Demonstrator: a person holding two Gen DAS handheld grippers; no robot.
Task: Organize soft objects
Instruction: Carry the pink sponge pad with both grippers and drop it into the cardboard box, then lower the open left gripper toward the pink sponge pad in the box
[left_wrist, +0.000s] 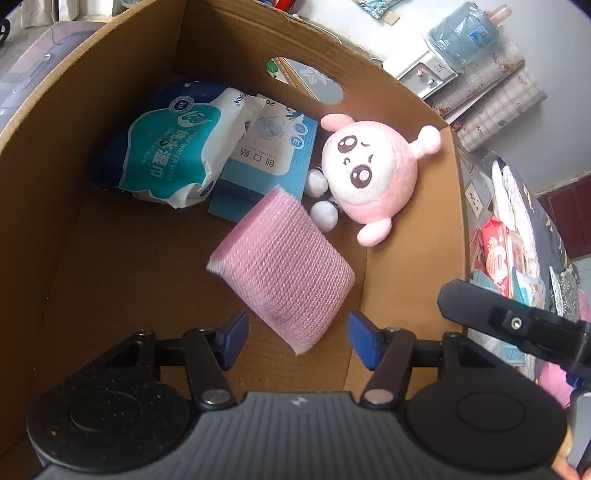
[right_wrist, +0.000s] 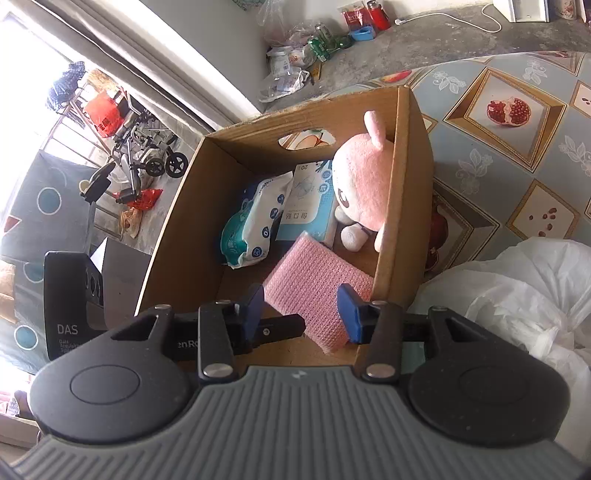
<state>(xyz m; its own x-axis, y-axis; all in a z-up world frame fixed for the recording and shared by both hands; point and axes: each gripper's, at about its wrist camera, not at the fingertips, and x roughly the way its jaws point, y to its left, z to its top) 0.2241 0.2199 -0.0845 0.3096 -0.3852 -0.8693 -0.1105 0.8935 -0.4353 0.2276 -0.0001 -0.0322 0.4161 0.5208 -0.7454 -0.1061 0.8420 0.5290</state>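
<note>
1. The left gripper hangs over the cardboard box with its jaws released; both blue pads stand clear of everything, and nothing is pinched between them
2. Just ahead of those jaws, the pink sponge is tilted inside the box, its near corner reaching into the gap between the pads without touching either one
3. Further ahead of the left jaws and to their right, the pink plush toy leans against the box wall, face turned toward the camera
4. Ahead and to the left of the left jaws lies a pack of wet wipes, partly overlapping a blue box of plasters that sits between the wipes and the toy
5. The right gripper is above the near edge of the same box, jaws apart; the sponge appears between its pads in this view, but whether the pads actually touch it I cannot tell
6. Part of the left gripper crosses behind the right one's left finger
7. To the right of the right jaws, outside the box, a white plastic bag lies on a patterned tablecloth
</note>
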